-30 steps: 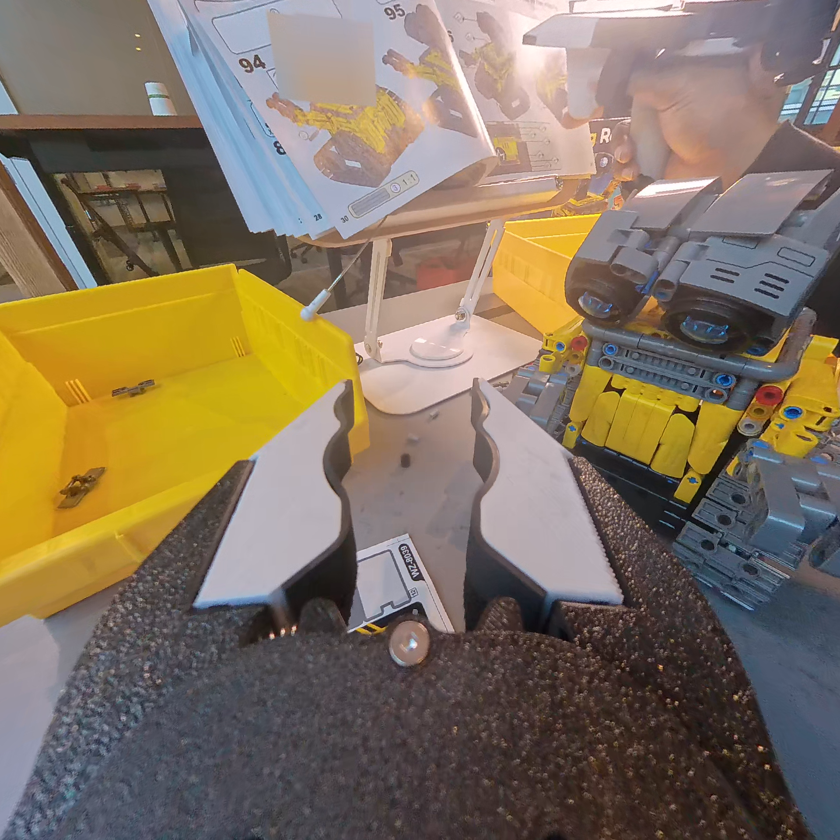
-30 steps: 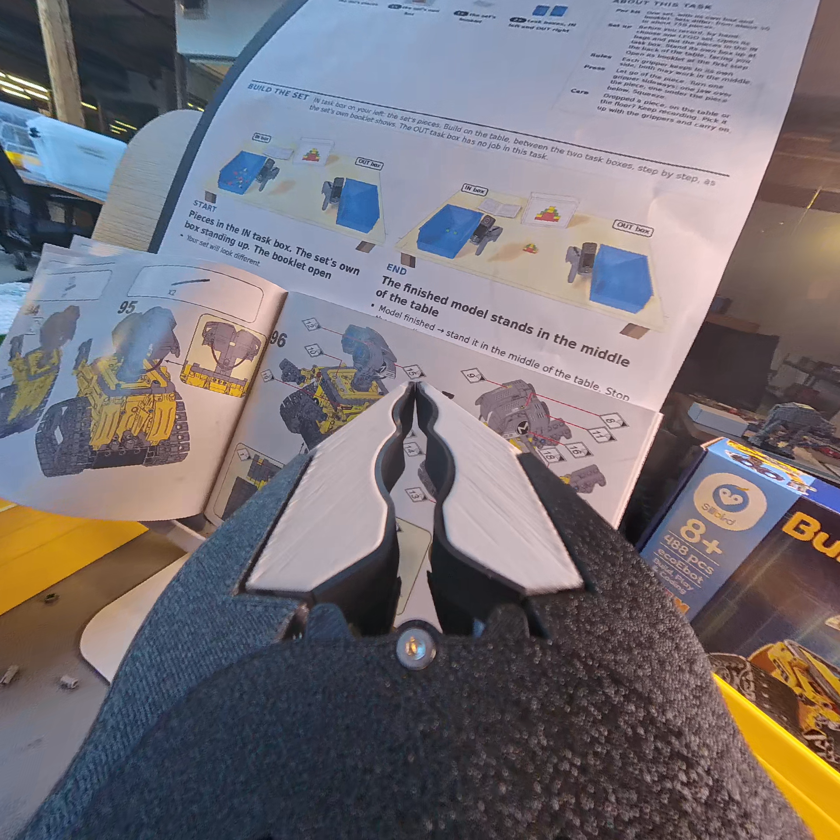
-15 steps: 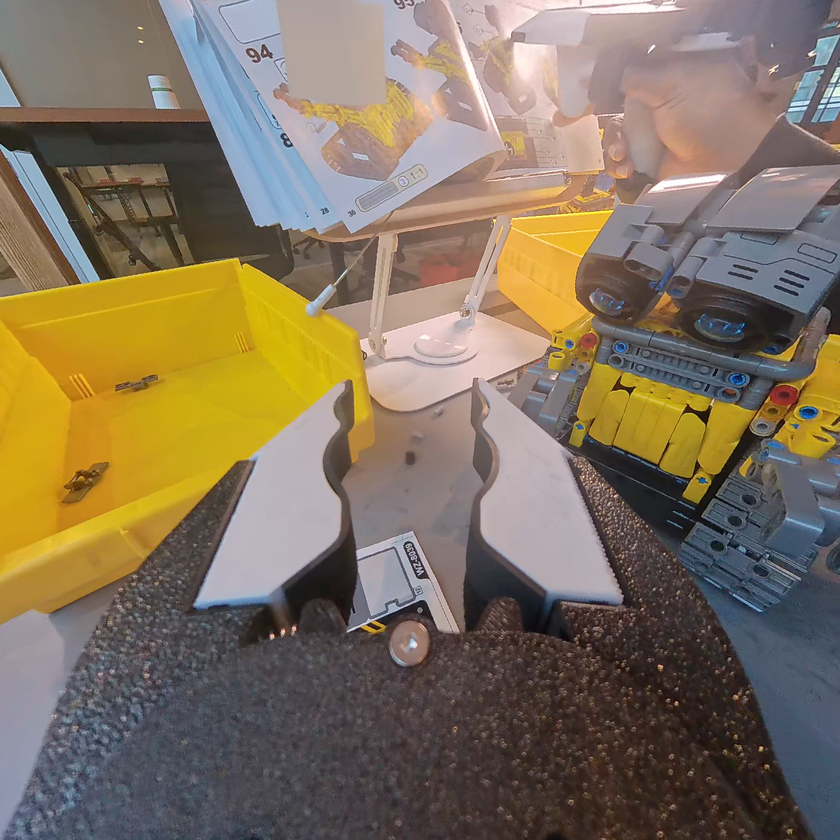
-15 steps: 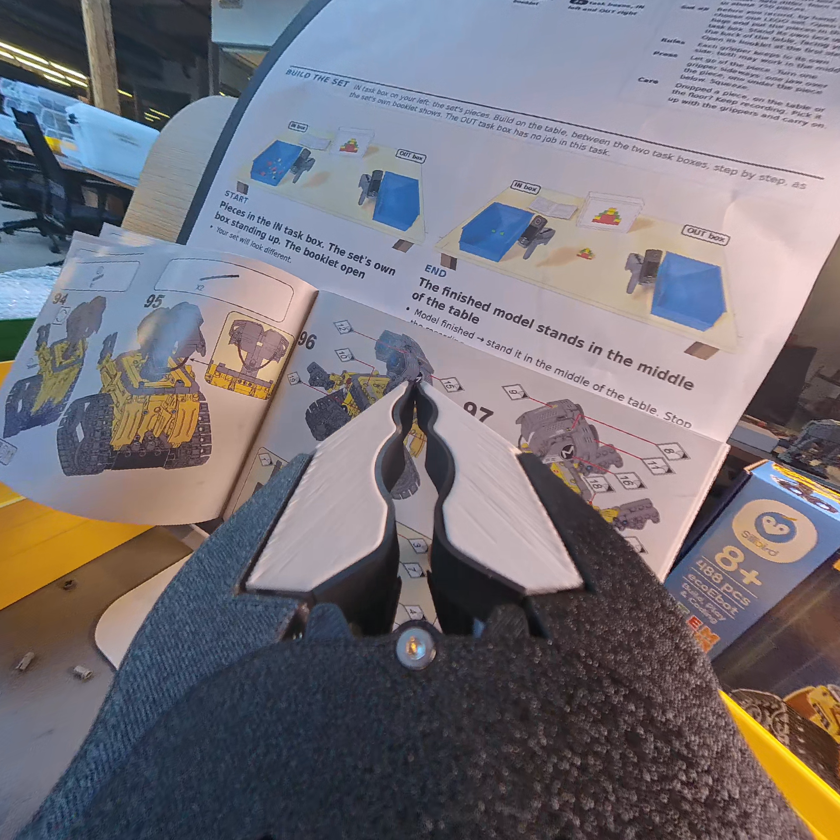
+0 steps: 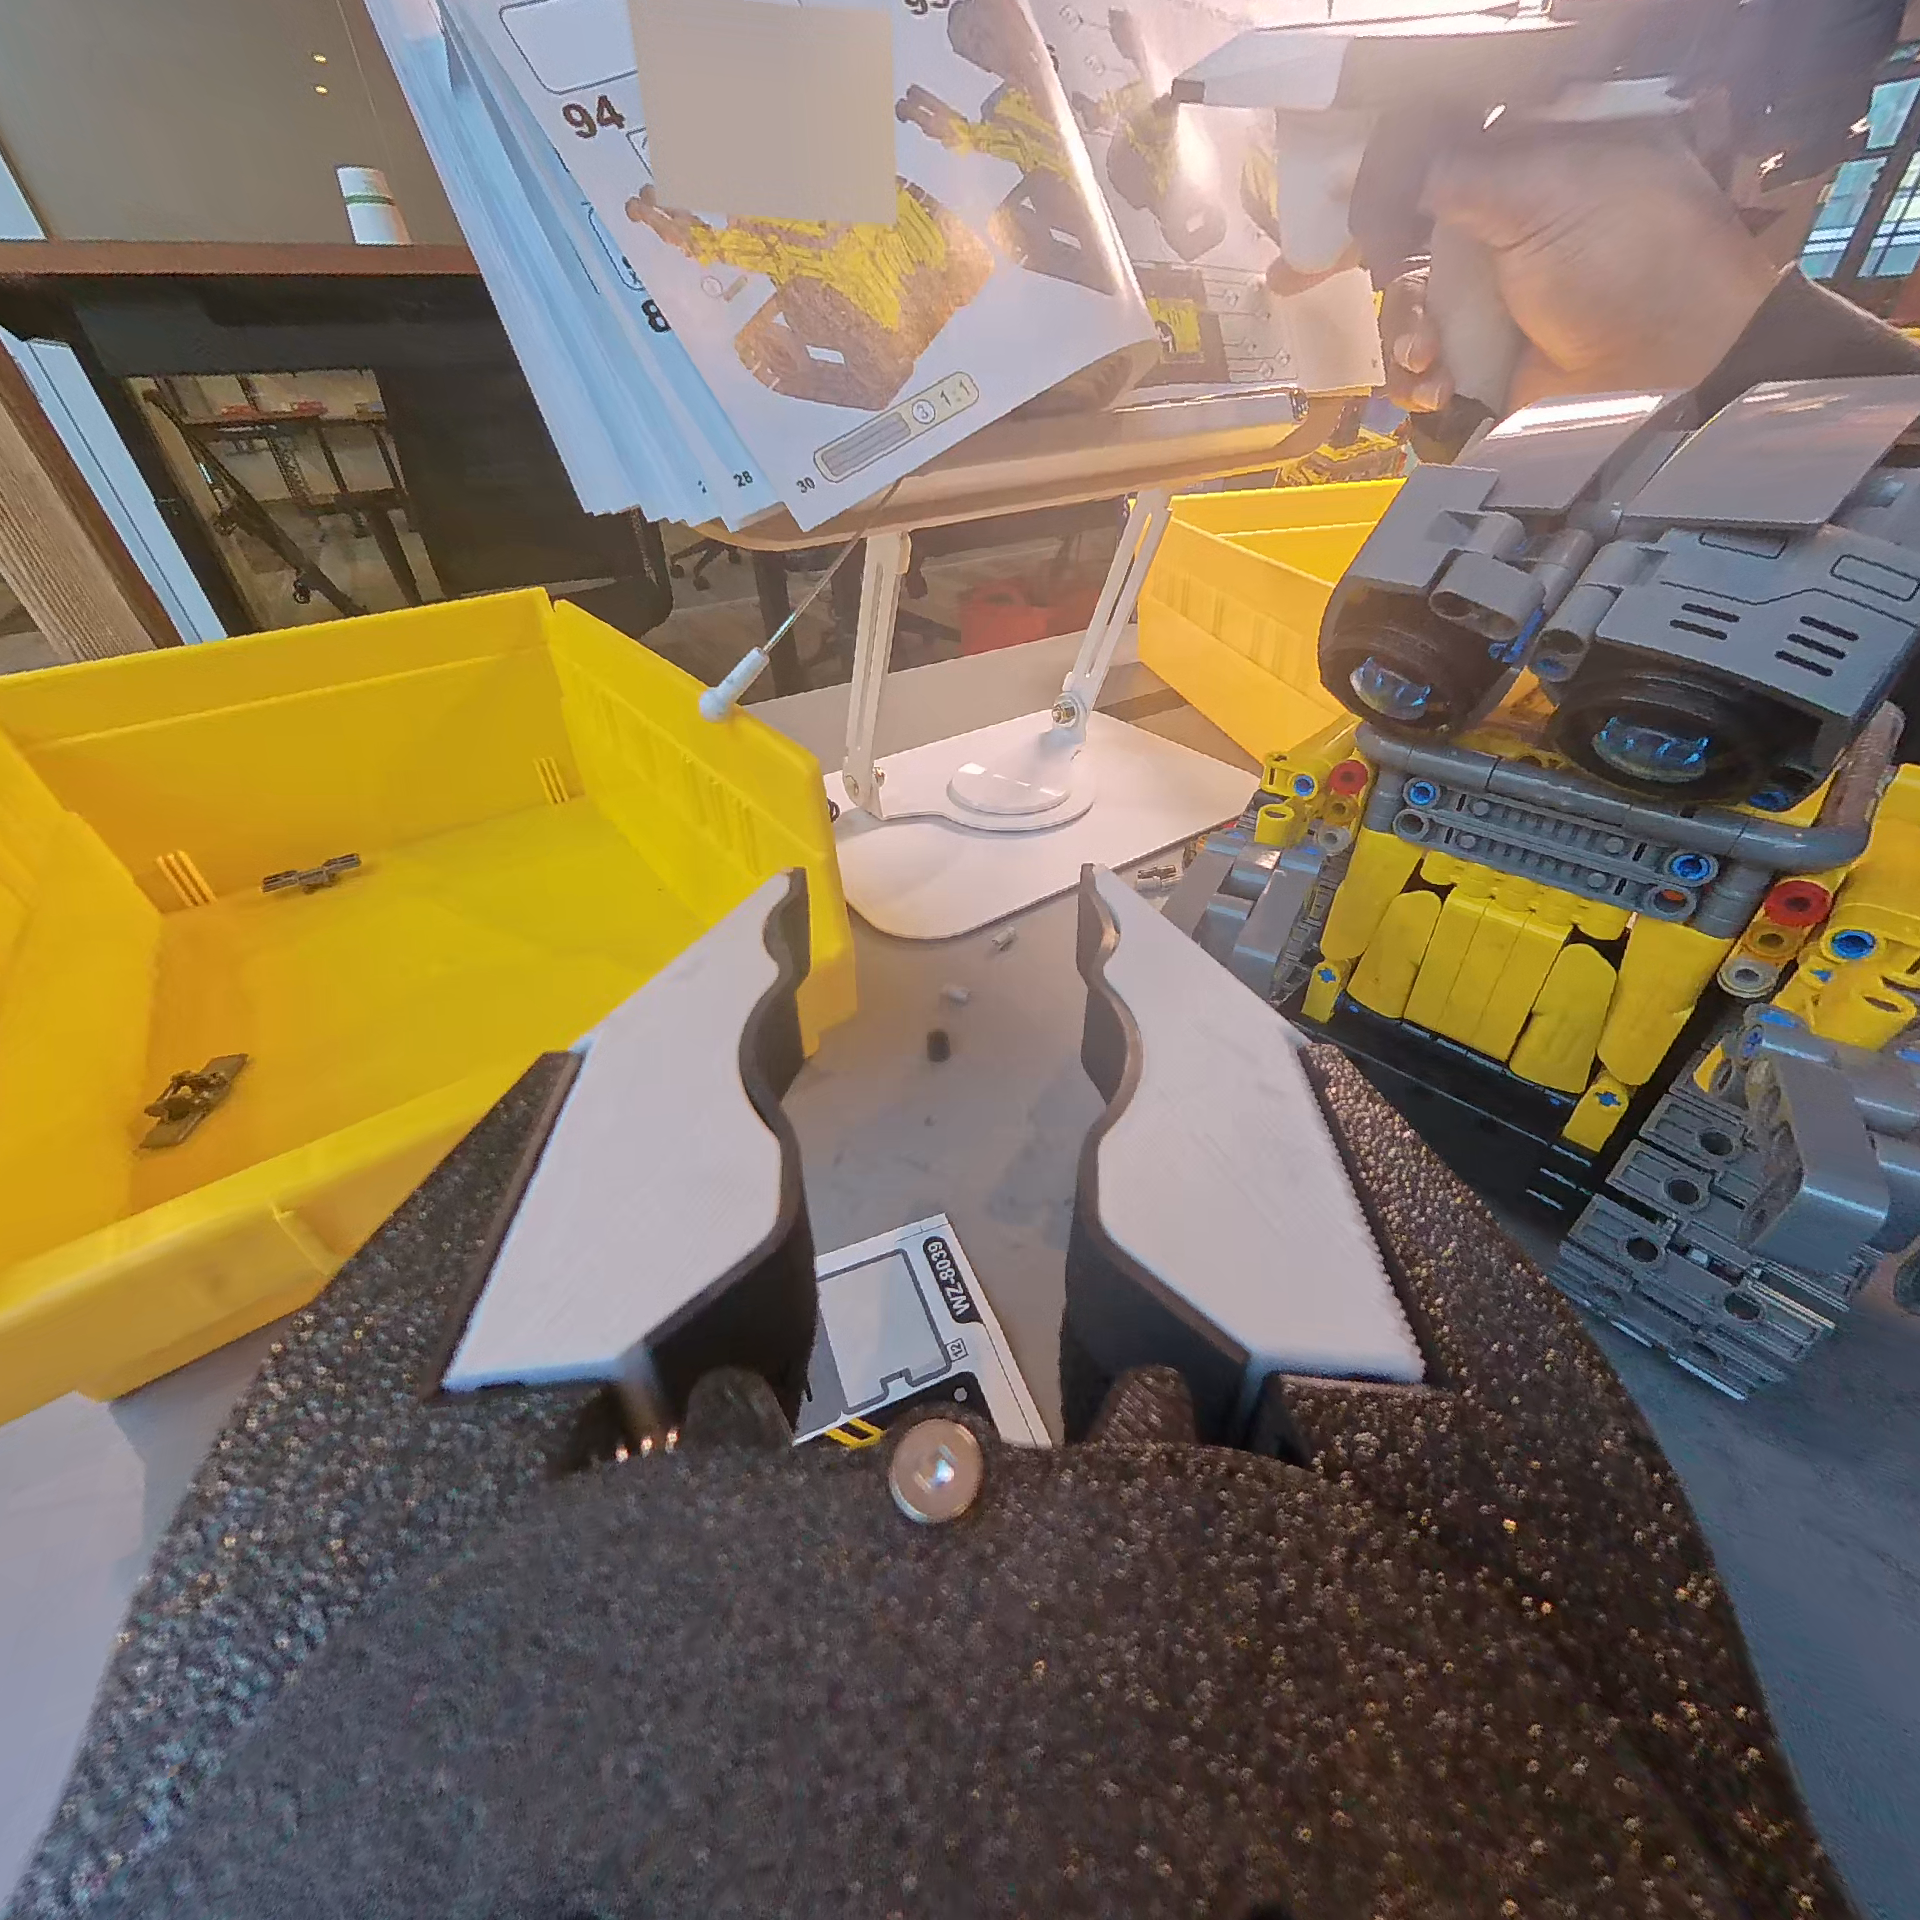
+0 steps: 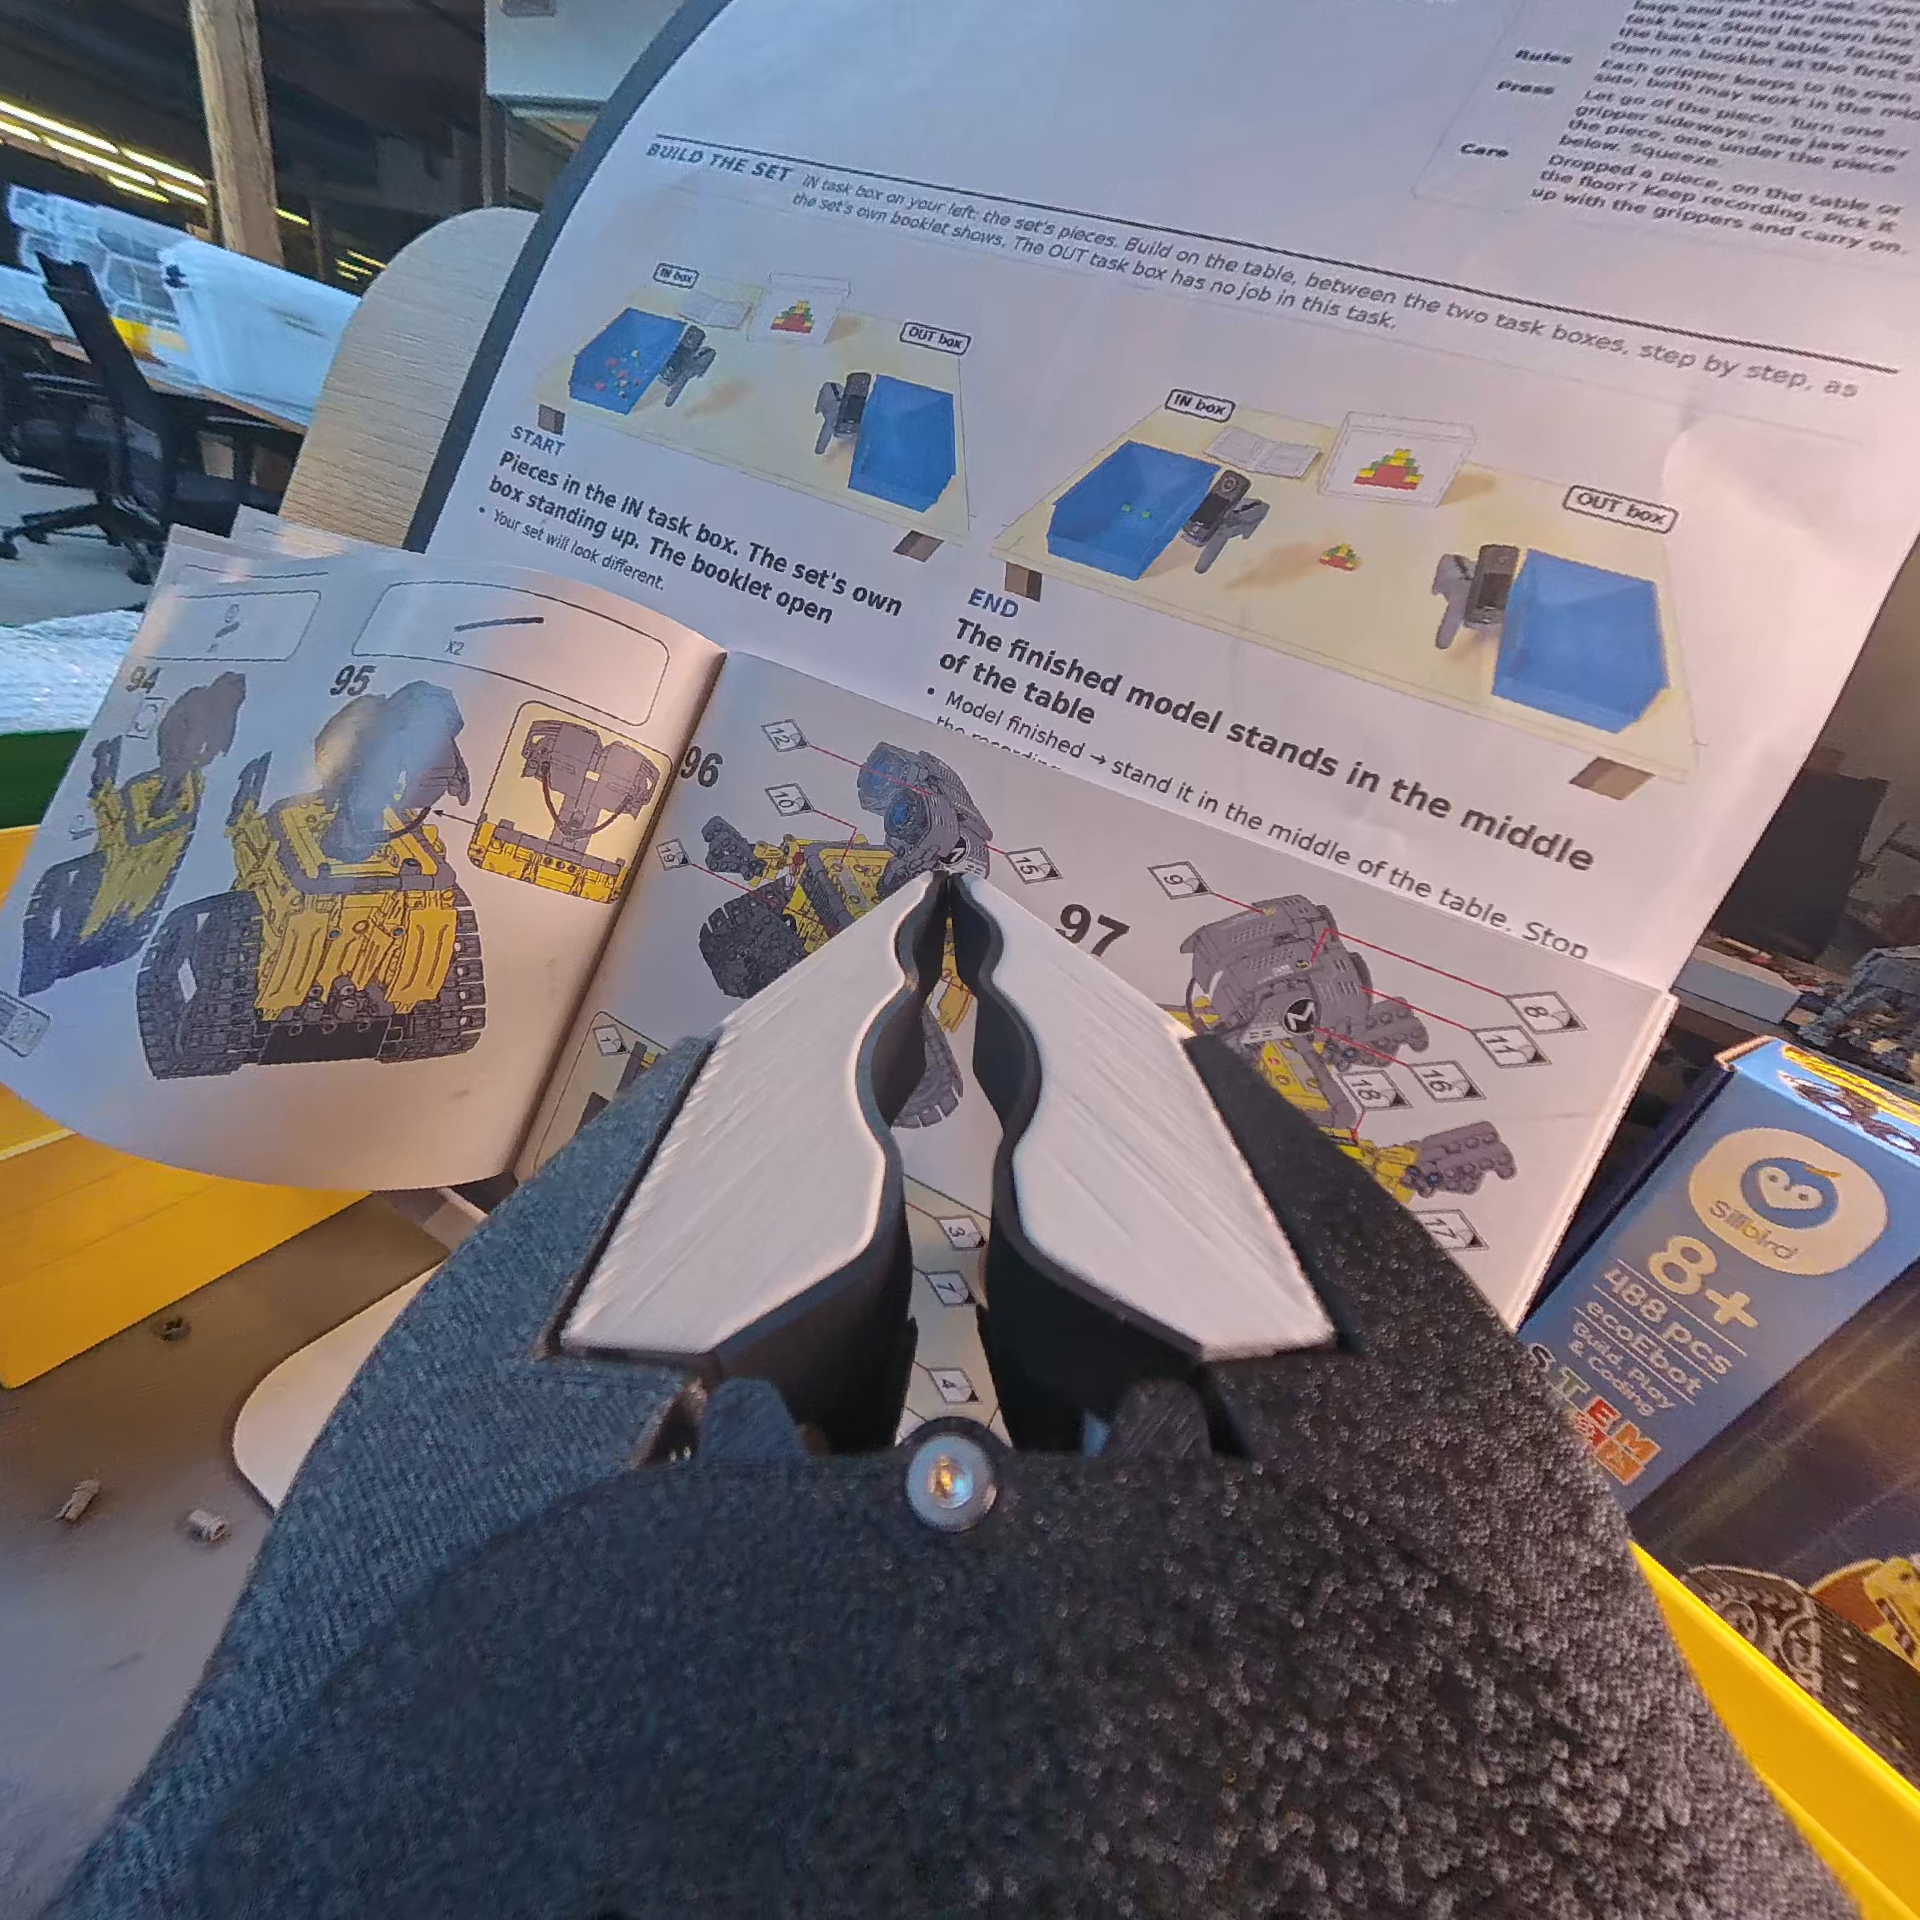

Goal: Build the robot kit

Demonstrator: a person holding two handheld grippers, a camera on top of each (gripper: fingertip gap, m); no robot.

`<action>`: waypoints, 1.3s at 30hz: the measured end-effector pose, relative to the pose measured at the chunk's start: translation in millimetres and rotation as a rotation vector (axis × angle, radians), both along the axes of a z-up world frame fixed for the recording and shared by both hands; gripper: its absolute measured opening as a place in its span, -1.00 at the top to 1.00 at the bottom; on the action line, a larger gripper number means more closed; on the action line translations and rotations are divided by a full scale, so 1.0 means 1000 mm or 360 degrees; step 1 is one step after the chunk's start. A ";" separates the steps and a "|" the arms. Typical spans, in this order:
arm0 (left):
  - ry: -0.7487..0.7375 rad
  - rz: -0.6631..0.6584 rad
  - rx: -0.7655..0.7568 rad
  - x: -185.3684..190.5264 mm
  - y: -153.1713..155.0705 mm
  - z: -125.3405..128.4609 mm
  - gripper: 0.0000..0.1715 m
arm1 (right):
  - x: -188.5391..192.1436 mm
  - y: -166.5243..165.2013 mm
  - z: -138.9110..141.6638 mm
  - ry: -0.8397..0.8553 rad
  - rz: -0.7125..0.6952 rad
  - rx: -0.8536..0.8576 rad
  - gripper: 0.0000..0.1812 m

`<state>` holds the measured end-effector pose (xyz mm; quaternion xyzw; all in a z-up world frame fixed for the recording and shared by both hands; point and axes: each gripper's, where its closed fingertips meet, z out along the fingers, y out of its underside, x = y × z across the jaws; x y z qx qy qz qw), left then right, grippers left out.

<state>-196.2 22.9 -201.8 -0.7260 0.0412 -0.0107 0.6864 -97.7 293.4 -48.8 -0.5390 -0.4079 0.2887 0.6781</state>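
Note:
My left gripper (image 5: pixel 940 894) is open and empty, low over the grey table, between a yellow bin (image 5: pixel 436 997) on its left and a yellow and grey brick-built tracked robot model (image 5: pixel 1621 935) on its right. A small sticker sheet (image 5: pixel 904 1320) lies under the fingers. My right gripper (image 6: pixel 948 883) is shut with nothing in it, raised in front of the open instruction booklet (image 6: pixel 416 852) on a white stand; it also shows in the left wrist view (image 5: pixel 1351 73), held by a hand (image 5: pixel 1538 281).
The yellow bin holds two small grey pieces (image 5: pixel 192 1086). Tiny loose pins (image 5: pixel 951 997) lie on the table by the stand's white base (image 5: pixel 997 821). A large printed sheet (image 6: pixel 1195 364) stands behind the booklet. A blue set box (image 6: pixel 1725 1278) sits in a second yellow bin (image 5: pixel 1236 592). The gap from one gripper's tips to the other's is roughly 35 cm.
The right gripper has drifted right and downwards along the booklet, staying shut. The left gripper has shifted slightly left and back from the model, still open.

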 end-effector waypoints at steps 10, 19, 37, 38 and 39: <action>0.0077 0.0185 0.0107 -0.030 -0.014 0.028 0.46 | 0.009 -0.054 0.030 0.0021 0.0206 0.0050 0.93; 0.0094 0.0274 -0.0156 -0.088 -0.061 0.045 0.49 | 0.090 -0.159 -0.042 -0.0241 0.0504 -0.0128 0.83; -0.0055 0.0270 -0.1253 -0.085 -0.073 -0.108 0.36 | 0.131 -0.198 -0.128 -0.0085 0.0523 -0.0202 0.82; -0.0044 0.0259 -0.1259 -0.084 -0.074 -0.108 0.37 | 0.133 -0.197 -0.128 -0.0078 0.0520 -0.0210 0.82; -0.0039 0.0252 -0.1266 -0.083 -0.075 -0.108 0.39 | 0.134 -0.196 -0.129 -0.0075 0.0515 -0.0217 0.82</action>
